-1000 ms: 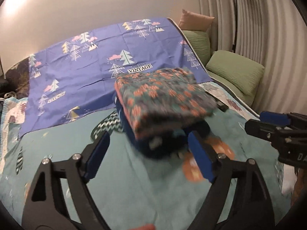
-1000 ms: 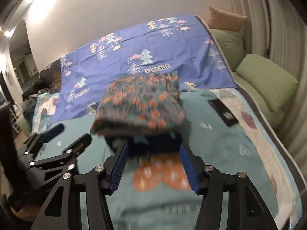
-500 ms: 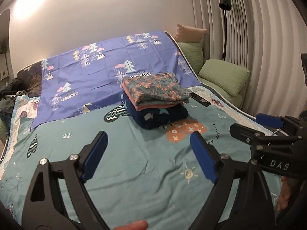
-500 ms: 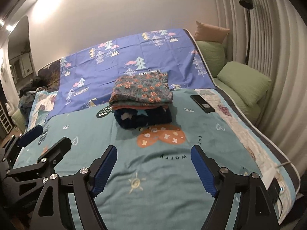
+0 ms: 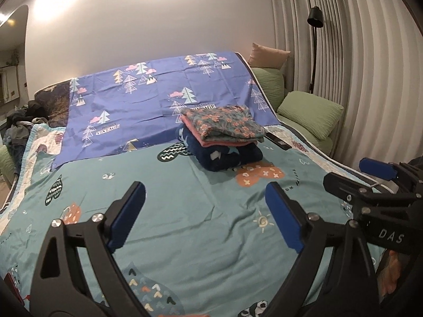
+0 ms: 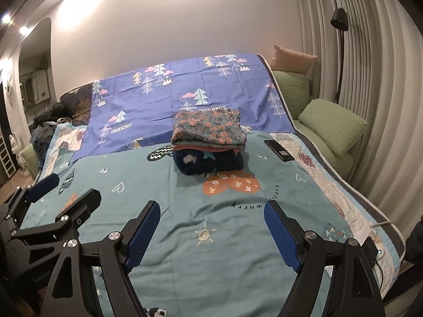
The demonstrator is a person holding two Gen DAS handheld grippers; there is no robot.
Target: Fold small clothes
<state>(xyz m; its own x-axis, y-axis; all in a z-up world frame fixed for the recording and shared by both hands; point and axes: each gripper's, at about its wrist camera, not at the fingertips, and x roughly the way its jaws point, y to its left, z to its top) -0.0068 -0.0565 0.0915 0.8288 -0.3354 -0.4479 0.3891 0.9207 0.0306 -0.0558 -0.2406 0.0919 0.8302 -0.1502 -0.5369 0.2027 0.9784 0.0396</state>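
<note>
Right wrist view: floral garment [image 6: 208, 128] folded atop navy one [image 6: 208, 162], seemingly fleece.

Two folded garments [image 6: 208, 142], three pillows [image 6: 331, 125], one phone [image 6: 279, 150], one lamp [image 6: 339, 19].

A bedroom in a home: a wide bed [image 6: 164, 240] fills the view, covered with a teal children's-print sheet and a purple sheet with pine trees [image 6: 169, 97]. Green pillows [image 6: 333, 124] and a beige cushion [image 6: 290, 59] lie along its far side by pleated curtains [image 6: 375, 79], with a black floor lamp [image 6: 339, 21] beside them. Folded clothes [image 6: 208, 142] sit stacked on the bed, and a phone [image 6: 279, 150] lies nearby
</note>
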